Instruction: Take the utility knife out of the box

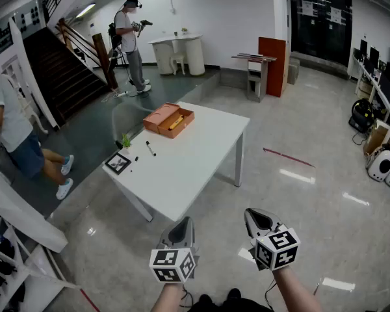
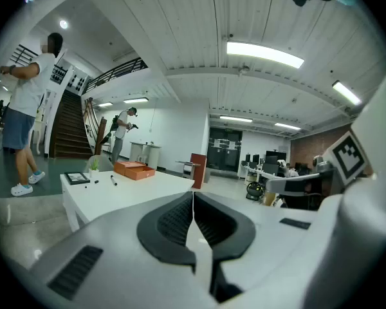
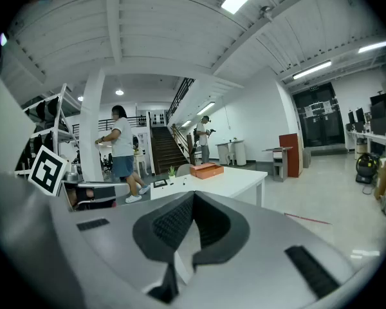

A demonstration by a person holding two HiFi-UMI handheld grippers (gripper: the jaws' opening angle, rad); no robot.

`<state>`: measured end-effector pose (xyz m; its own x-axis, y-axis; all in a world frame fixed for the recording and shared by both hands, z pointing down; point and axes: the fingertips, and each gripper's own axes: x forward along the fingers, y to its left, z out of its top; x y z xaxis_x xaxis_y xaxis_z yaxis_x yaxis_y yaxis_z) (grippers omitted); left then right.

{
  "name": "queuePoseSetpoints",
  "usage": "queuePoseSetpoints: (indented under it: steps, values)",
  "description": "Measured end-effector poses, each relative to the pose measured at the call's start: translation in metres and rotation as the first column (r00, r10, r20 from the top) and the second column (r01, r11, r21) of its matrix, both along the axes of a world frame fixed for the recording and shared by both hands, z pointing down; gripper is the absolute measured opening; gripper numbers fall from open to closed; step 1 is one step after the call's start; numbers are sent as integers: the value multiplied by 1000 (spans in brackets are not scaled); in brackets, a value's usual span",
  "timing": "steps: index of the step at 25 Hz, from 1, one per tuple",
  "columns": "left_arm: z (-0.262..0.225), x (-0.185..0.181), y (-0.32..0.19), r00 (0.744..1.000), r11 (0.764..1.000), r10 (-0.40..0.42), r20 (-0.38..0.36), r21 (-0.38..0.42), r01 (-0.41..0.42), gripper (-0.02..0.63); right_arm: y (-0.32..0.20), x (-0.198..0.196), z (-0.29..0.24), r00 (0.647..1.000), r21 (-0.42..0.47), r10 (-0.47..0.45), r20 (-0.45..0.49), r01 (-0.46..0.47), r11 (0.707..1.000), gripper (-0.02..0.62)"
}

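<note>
Head view: a white tabletop (image 1: 188,168) stands well ahead. Near its far edge, left of centre, an open orange box (image 1: 162,117) holds a yellow utility knife (image 1: 175,121) lying lengthwise inside. Closer to the viewer, the left gripper (image 1: 181,230) and, to its right, the right gripper (image 1: 260,221) hover over the floor, well apart from the tabletop. Both sets of jaws are pressed together with nothing between them. The knife is probably light, rigid and smooth-sided. Gripping across the middle of its handle, clear of any blade end, looks safest.

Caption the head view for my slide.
Left gripper and right gripper, both shut, short of the white table; yellow utility knife lies in the open orange box.
</note>
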<state>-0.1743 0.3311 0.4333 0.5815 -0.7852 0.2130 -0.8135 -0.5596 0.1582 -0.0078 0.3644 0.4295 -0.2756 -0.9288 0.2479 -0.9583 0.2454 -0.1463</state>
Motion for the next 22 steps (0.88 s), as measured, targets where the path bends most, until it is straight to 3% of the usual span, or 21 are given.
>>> queuePoseSetpoints:
  steps: [22]
  values:
    - [13, 35, -1, 1000, 1000, -19, 17, -18, 20, 42, 3, 36, 10, 998, -12, -34, 57, 35, 999, 3]
